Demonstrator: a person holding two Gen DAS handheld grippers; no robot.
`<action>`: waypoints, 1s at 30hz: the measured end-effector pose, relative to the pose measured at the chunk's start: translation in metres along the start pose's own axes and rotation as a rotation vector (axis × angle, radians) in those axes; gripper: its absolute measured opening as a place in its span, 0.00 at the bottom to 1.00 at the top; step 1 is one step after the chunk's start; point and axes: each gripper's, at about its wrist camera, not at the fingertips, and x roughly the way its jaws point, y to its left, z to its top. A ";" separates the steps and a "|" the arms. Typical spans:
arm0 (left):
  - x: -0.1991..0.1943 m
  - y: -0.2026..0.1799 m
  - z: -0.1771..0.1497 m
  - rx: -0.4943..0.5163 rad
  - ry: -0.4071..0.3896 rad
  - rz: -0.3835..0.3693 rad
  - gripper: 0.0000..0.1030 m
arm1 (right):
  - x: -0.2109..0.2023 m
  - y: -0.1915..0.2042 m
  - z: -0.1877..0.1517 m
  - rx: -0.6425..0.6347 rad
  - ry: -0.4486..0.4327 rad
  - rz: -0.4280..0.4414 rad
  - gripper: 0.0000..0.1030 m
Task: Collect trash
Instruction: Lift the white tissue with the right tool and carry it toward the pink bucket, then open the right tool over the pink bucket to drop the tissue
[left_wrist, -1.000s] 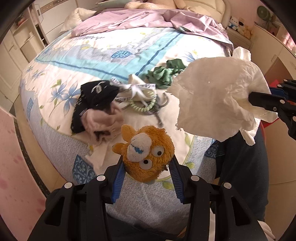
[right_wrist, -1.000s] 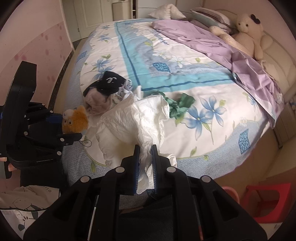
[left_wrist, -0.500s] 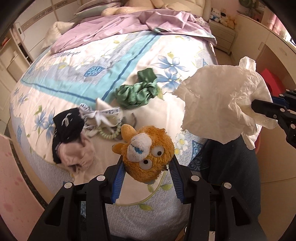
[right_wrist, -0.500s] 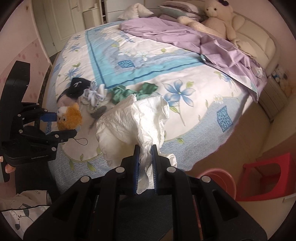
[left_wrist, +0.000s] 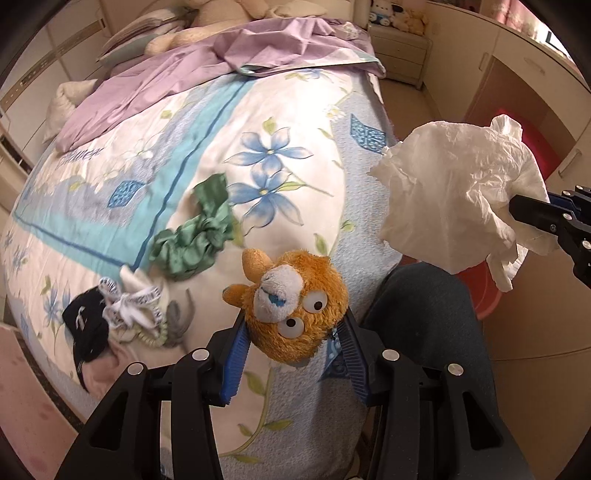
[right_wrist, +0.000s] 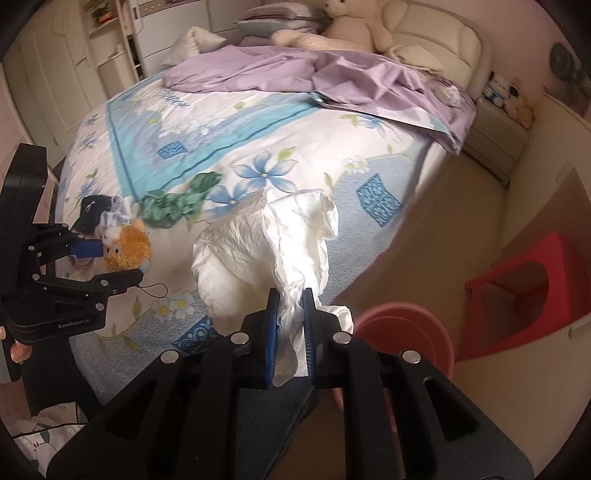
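My left gripper (left_wrist: 293, 325) is shut on a small orange plush toy (left_wrist: 291, 321) and holds it above the bed's near edge; the toy also shows in the right wrist view (right_wrist: 127, 249). My right gripper (right_wrist: 290, 295) is shut on a large crumpled white tissue (right_wrist: 266, 251), held in the air beside the bed; the tissue also shows in the left wrist view (left_wrist: 458, 192). A pink basin (right_wrist: 406, 332) stands on the floor just right of and below the right gripper, partly hidden by it.
The floral bed (left_wrist: 221, 129) carries a green scrunchie (left_wrist: 195, 236), a black cap (left_wrist: 86, 325), white straps and a purple sheet (right_wrist: 314, 74). A red stool (right_wrist: 524, 288) stands by the cabinets. A nightstand (right_wrist: 495, 136) sits behind. A dark-trousered leg (left_wrist: 424, 332) is between the grippers.
Both grippers have swung right along the bed edge, away from the clothes pile. The pink basin and red stool have come further into the right wrist view. Both grips are unchanged.
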 end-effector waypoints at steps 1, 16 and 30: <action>0.001 -0.005 0.004 0.012 0.000 -0.005 0.46 | 0.000 -0.005 -0.002 0.011 -0.001 -0.005 0.11; 0.020 -0.105 0.052 0.194 0.000 -0.075 0.47 | -0.006 -0.088 -0.044 0.218 0.004 -0.162 0.11; 0.055 -0.222 0.067 0.381 0.043 -0.137 0.47 | -0.014 -0.162 -0.103 0.401 0.025 -0.271 0.11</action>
